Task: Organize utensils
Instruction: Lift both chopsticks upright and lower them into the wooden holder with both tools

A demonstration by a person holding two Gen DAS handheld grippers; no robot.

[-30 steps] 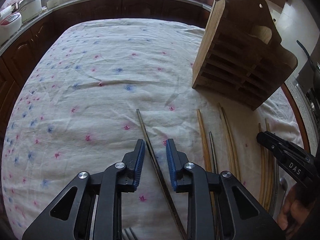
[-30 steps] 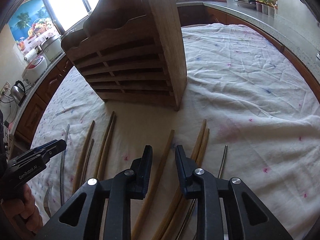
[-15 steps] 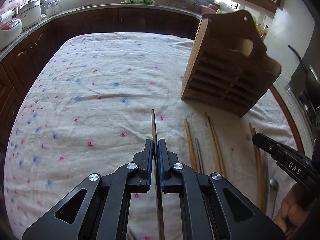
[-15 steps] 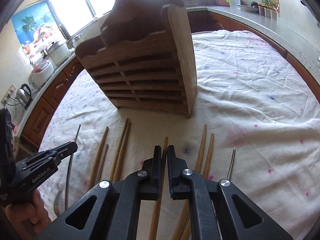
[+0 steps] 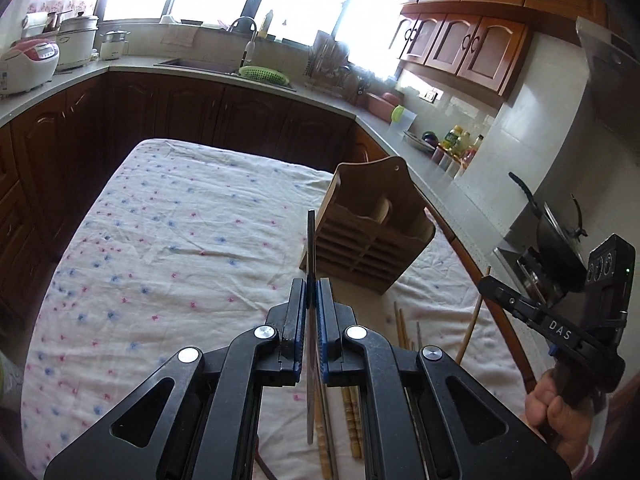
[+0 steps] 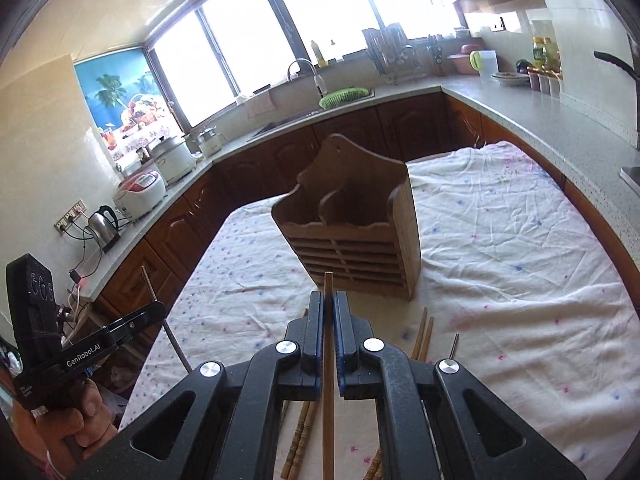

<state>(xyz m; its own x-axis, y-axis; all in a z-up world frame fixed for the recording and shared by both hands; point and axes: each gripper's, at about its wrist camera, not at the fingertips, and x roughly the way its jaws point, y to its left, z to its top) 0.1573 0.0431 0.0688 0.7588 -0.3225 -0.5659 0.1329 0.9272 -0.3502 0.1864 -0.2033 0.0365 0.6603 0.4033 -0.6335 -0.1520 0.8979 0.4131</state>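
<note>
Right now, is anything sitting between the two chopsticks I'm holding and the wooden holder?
Nothing visible. The left gripper holds a dark chopstick, the right gripper a wooden chopstick, both lifted. Only bare tablecloth lies before the wooden holder; the other chopsticks lie nearer you.

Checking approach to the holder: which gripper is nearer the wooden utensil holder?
Right, slightly. The right gripper, shut on a wooden chopstick, faces the wooden utensil holder head-on; the left gripper, shut on a dark chopstick, sits off its left corner.
</note>
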